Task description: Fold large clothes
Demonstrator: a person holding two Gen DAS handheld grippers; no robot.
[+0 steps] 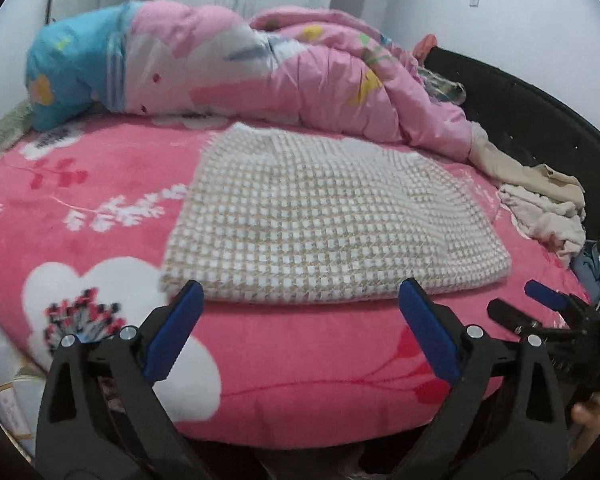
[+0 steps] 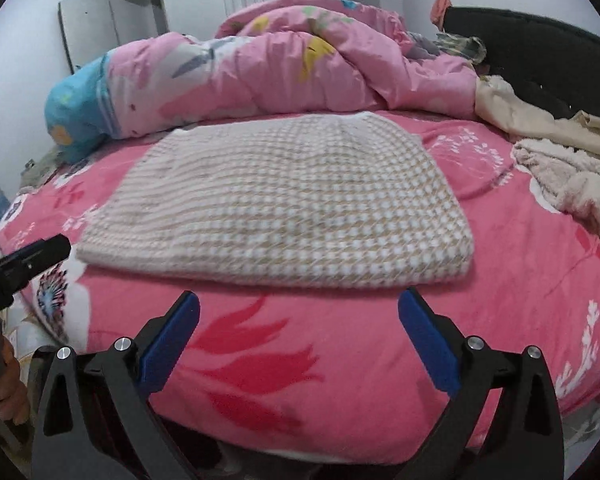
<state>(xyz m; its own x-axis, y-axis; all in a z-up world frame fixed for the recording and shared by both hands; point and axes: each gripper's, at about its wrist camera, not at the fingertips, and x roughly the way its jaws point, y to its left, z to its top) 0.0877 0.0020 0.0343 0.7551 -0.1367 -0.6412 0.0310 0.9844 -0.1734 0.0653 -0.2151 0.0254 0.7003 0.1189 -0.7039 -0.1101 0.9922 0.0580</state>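
One folded checked garment [image 1: 328,220] lay flat on the bed [image 1: 300,392], clear of its near edge. My left gripper [image 1: 300,300] and right gripper [image 2: 300,308] hung spread wide, fingers [image 1: 180,324] empty. One quilt [image 1: 260,76] lay behind.

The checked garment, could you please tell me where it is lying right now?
The checked garment lies folded on the pink bedspread, central in both wrist views, in front of the pink quilt and left of the beige clothes pile.

Soft even light, fisheye-warped, slightly blurred
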